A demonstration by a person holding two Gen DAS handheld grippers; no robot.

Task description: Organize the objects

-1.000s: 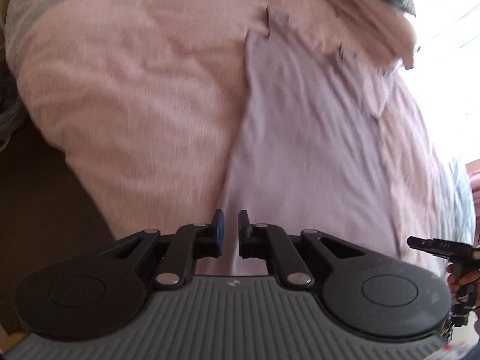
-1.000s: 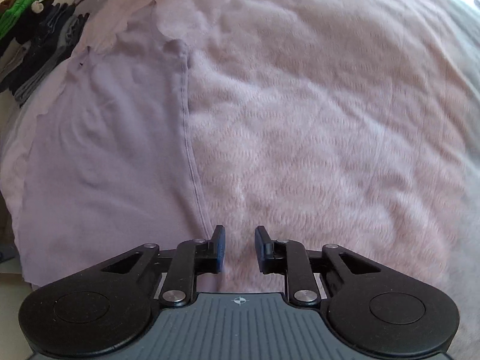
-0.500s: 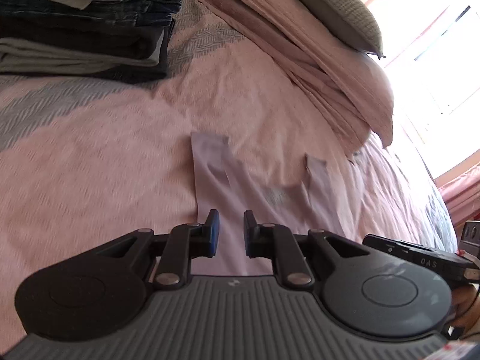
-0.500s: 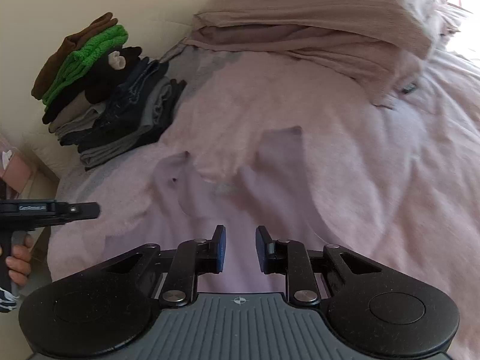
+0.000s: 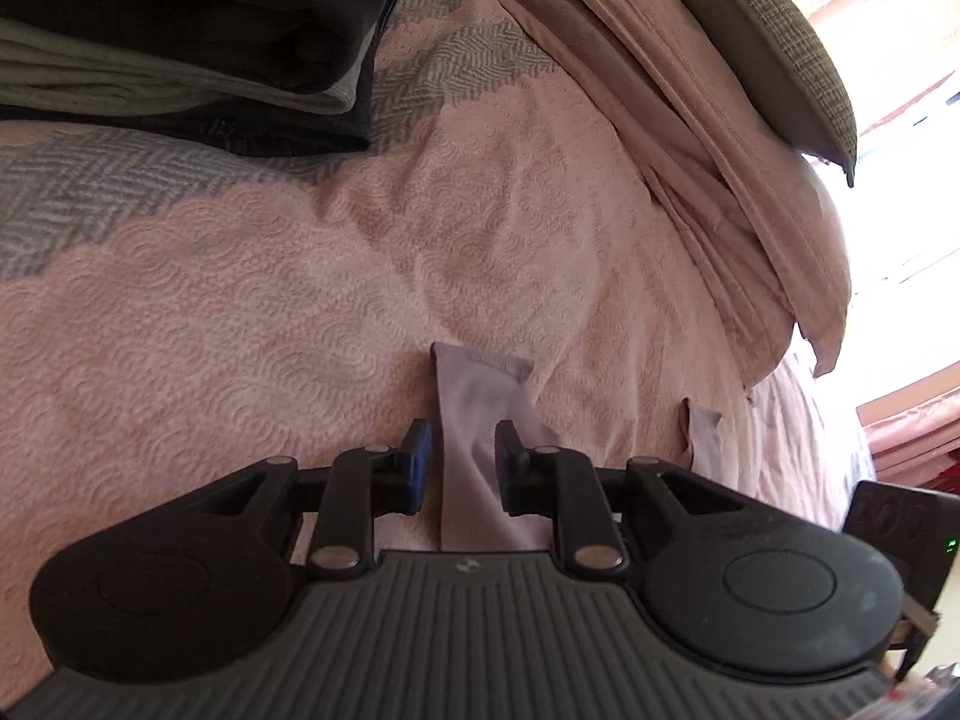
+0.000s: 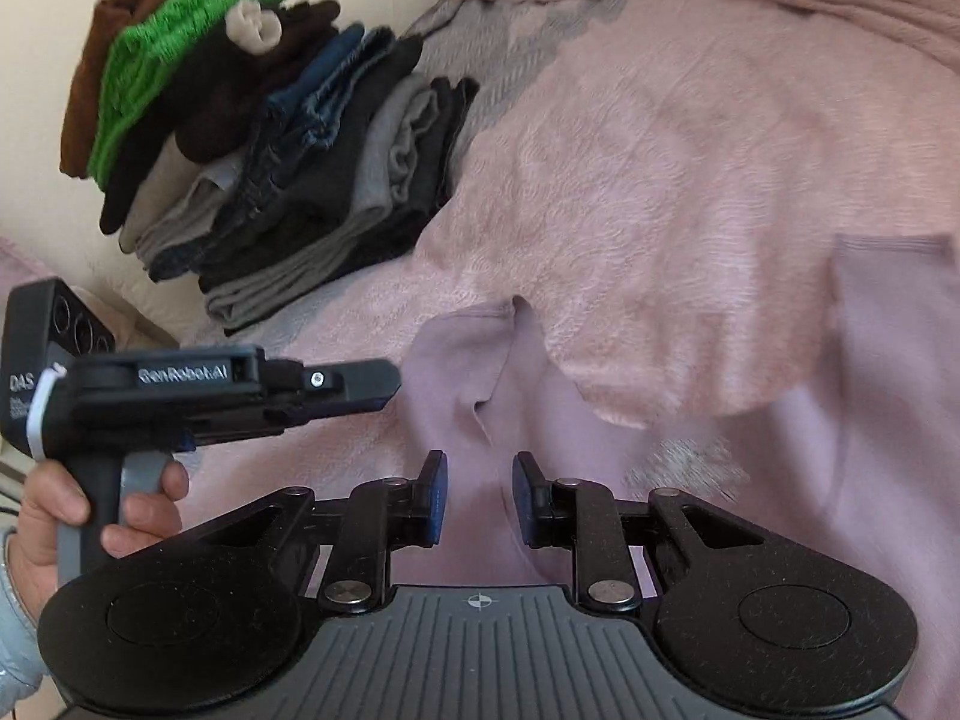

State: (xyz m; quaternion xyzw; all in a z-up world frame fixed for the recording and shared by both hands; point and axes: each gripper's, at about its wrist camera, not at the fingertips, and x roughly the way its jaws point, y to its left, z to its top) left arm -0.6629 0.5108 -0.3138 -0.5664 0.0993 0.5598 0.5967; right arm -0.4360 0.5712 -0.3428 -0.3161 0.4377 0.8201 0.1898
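Observation:
A pale lilac sleeveless top (image 6: 498,396) lies flat on the pink bedspread (image 6: 690,138). In the left wrist view one shoulder strap (image 5: 480,396) runs between the fingers of my left gripper (image 5: 461,462), which is open just above it. The other strap (image 5: 702,426) lies to the right. My right gripper (image 6: 477,495) is open above the top's upper body, near a strap (image 6: 480,330). The left gripper's body (image 6: 210,390) shows in the right wrist view, held in a hand.
A pile of folded dark, grey, denim, green and brown clothes (image 6: 252,138) sits at the far left on the bed; it also shows in the left wrist view (image 5: 180,42). Folded pink bedding (image 5: 690,120) and a grey pillow (image 5: 768,24) lie at the far right.
Both grippers have moved forward along the top toward its straps and come lower. Both jaws have opened a little wider. The clothes pile has come closer in both views.

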